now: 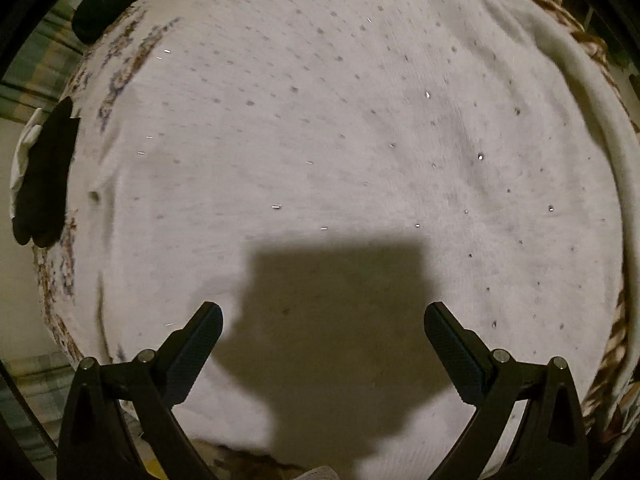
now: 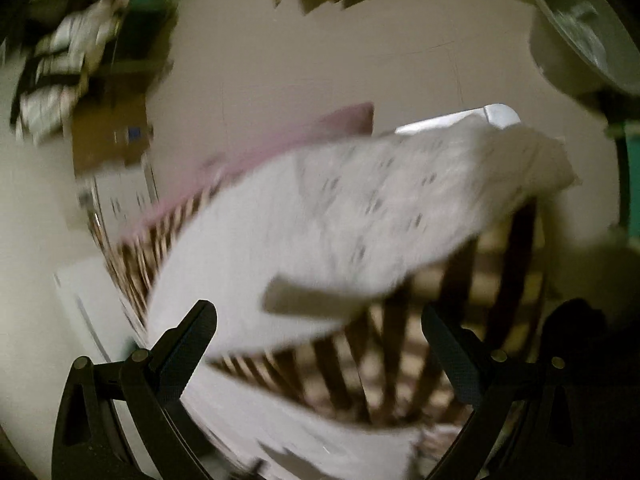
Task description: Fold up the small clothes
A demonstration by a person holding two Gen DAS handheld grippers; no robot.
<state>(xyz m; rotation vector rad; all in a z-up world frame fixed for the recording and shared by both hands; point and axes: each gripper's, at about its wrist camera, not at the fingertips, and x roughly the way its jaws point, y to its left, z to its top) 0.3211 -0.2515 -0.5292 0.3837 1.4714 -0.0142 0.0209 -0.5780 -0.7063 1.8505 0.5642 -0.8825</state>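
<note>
Both grippers stand open and empty: the left gripper (image 1: 323, 322) hovers over a white dotted garment (image 1: 340, 140) spread flat, the right gripper (image 2: 319, 326) faces the same cloth's edge draped over a brown striped fabric (image 2: 400, 364). Motion blur suggests speed; a hasty pinch could catch the striped layer too. No readable writing shows

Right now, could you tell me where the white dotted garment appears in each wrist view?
Left wrist: the white dotted garment fills nearly the whole picture, lying flat ahead of the open left gripper.
Right wrist: it runs from lower left to upper right, blurred.
Shared landmark: the brown striped cloth beneath it.
</note>
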